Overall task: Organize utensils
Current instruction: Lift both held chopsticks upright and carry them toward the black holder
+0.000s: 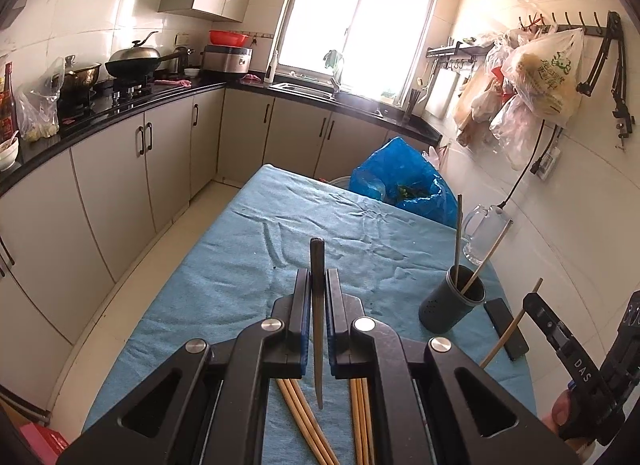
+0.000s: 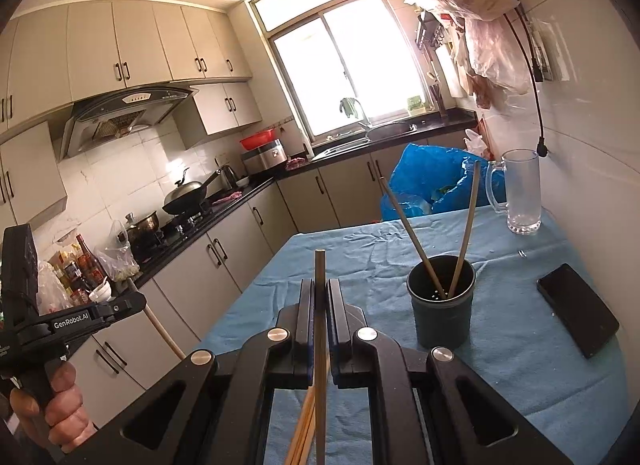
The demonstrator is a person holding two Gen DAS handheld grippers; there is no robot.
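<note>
My left gripper [image 1: 318, 275] is shut on a dark chopstick [image 1: 317, 305] that stands upright between its pads, above the blue tablecloth [image 1: 248, 265]. My right gripper [image 2: 319, 285] is shut on a grey chopstick [image 2: 320, 265], also held upright. A dark round holder [image 2: 440, 305] with two chopsticks leaning in it stands to the right of both grippers, a short way ahead; it shows as the holder [image 1: 452, 301] in the left wrist view. Several loose wooden chopsticks [image 1: 304, 421] lie on the cloth under the left gripper. Each gripper shows at the edge of the other's view.
A black phone [image 2: 576, 309] lies right of the holder. A glass mug [image 2: 520, 193] stands near the wall, and a blue plastic bag [image 2: 432, 173] sits at the table's far end. Kitchen counter and cabinets [image 1: 120, 153] run along the left, with bags hanging on the right wall.
</note>
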